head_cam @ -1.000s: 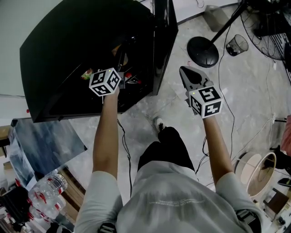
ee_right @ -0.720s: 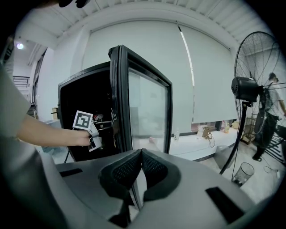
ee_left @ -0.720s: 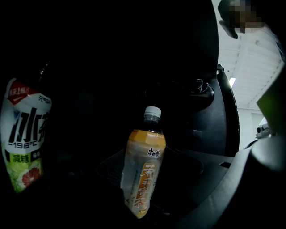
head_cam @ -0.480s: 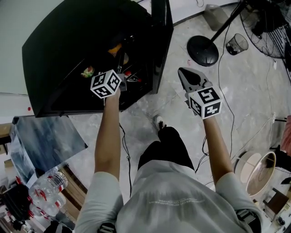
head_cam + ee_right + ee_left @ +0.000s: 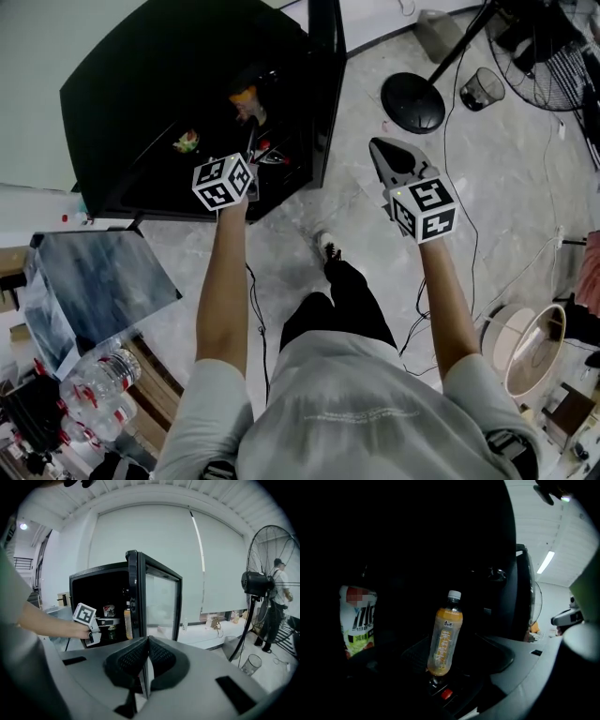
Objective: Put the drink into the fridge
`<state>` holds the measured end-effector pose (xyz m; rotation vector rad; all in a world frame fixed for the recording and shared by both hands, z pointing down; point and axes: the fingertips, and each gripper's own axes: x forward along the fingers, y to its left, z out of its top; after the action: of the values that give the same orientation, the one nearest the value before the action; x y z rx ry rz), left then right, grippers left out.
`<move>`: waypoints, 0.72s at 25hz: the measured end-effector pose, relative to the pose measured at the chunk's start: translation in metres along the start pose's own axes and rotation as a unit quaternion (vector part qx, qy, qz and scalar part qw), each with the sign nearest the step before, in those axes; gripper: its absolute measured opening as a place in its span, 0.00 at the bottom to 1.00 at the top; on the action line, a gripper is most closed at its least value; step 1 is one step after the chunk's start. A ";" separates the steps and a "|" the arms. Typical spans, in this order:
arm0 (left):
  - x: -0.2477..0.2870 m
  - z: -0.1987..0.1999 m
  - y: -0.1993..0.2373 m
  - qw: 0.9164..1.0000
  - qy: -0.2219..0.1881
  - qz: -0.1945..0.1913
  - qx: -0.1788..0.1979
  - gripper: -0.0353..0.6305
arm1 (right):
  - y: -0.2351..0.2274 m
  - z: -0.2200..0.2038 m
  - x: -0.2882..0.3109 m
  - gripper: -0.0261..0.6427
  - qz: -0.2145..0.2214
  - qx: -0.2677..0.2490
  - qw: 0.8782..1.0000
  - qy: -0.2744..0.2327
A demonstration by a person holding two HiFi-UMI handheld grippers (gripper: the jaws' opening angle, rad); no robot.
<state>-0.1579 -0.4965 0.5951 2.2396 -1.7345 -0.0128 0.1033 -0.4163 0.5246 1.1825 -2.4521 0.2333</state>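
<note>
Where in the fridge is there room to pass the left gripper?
A dark gap lies between the white-and-green packet and the orange drink bottle, another between the bottle and the open fridge door. It is tightest on the left, round the packet. Farther in it is too dark to judge.

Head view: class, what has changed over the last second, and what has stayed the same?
The left gripper has drawn back toward the person, from over the fridge interior to its front edge, fingers open. The orange drink bottle stands free inside. Unchanged: the right gripper, shut, held beside the open door.
</note>
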 end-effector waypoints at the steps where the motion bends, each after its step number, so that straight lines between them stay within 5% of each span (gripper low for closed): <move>1: -0.007 -0.001 -0.004 1.000 0.012 -0.002 0.017 0.48 | 0.002 0.003 -0.005 0.04 -0.002 0.000 1.000 -0.001; 4: -0.035 0.001 -0.018 0.995 0.052 -0.011 0.079 0.48 | 0.012 0.015 -0.024 0.04 -0.004 -0.002 1.000 -0.009; 7: -0.070 0.014 -0.034 0.992 0.066 -0.021 0.104 0.46 | 0.026 0.032 -0.047 0.04 -0.007 -0.015 1.000 -0.018; 11: -0.119 0.040 -0.049 0.992 0.058 -0.026 0.108 0.26 | 0.043 0.058 -0.077 0.04 -0.023 -0.038 0.999 -0.029; 18: -0.209 0.104 -0.080 0.987 0.017 -0.030 0.154 0.07 | 0.074 0.092 -0.139 0.04 -0.036 -0.065 0.996 -0.046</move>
<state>-0.1584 -0.3054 0.4388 2.4884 -1.7513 0.2994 0.0971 -0.3008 0.3837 1.2477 -2.4545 -0.0020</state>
